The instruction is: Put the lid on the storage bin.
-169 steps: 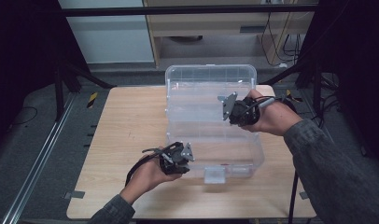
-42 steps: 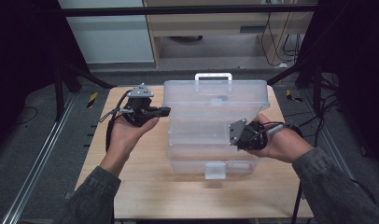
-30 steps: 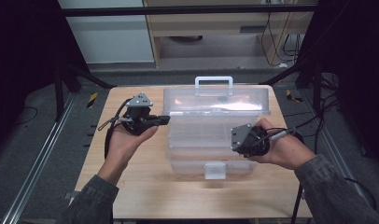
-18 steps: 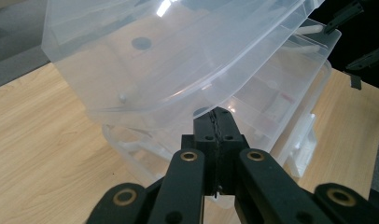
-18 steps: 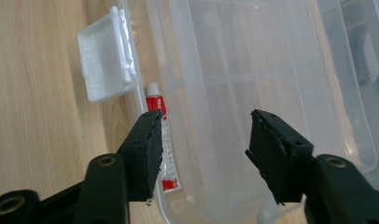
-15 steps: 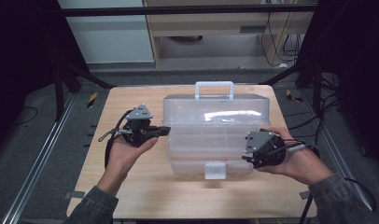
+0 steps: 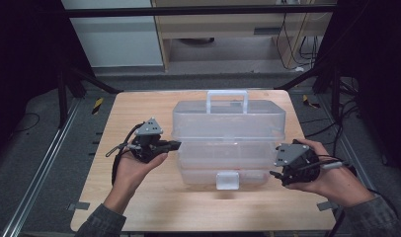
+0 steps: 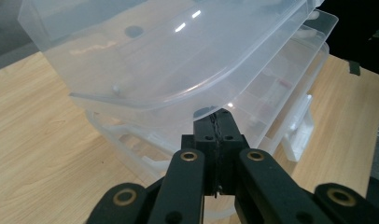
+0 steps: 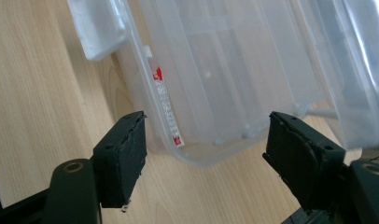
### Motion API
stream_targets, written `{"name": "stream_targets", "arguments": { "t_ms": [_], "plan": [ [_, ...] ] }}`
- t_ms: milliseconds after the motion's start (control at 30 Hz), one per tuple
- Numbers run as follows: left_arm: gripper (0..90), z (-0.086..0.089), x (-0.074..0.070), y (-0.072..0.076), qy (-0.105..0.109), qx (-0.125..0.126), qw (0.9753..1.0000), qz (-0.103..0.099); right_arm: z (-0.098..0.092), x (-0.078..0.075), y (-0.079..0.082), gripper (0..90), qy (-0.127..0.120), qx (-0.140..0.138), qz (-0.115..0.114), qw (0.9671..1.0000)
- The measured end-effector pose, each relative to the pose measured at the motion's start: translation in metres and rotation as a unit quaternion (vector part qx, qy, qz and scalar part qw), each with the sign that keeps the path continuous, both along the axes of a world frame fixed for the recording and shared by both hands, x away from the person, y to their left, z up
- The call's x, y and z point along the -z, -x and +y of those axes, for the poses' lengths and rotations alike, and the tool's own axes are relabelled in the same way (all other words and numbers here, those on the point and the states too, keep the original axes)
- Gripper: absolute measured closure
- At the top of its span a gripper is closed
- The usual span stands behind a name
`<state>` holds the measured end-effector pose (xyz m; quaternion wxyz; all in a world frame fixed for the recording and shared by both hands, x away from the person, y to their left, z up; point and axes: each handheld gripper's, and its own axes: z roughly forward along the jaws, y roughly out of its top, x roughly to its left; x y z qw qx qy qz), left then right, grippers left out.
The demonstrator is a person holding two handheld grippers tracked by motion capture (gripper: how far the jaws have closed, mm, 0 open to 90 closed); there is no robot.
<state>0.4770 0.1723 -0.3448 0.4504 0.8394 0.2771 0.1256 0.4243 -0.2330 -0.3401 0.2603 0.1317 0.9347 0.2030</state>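
Observation:
A clear plastic box (image 7: 228, 148) with a domed lid (image 7: 228, 121) and a handle (image 7: 227, 96) stands in the middle of the wooden table (image 7: 139, 207). Its white latch (image 7: 227, 180) faces the near edge. My left gripper (image 7: 175, 144) is shut at the box's left side. In the left gripper view its tips (image 8: 220, 123) sit just under the lid's rim (image 8: 145, 100), which stands a little above the trays. My right gripper (image 7: 277, 177) is open beside the front right corner; in the right gripper view that corner (image 9: 197, 156) lies between its jaws (image 9: 205, 128), untouched.
The table's edges run close to the box on the right and back. A pale cabinet (image 7: 228, 24) stands beyond the table. Dark frame legs (image 7: 65, 89) flank both sides. Bare wood lies left of and in front of the box.
The raised lid has come down over the box. My left gripper moved nearer along the left side. My right gripper drew away from the lid to the front right corner.

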Motion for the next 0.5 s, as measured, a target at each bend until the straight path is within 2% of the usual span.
{"name": "stream_targets", "arguments": {
  "t_ms": [200, 500],
  "plan": [
    [89.8, -0.001, 0.005, 0.005, -0.006, 0.002, 1.0, -0.003, -0.012, 0.006, 0.002, 26.2, -0.002, 0.021, 0.003, 0.9998],
    [89.8, 0.001, 0.014, 0.011, 0.001, 0.002, 1.0, -0.001, -0.023, 0.011, 0.004, 25.0, -0.005, 0.038, 0.004, 0.9993]
  ]
}}
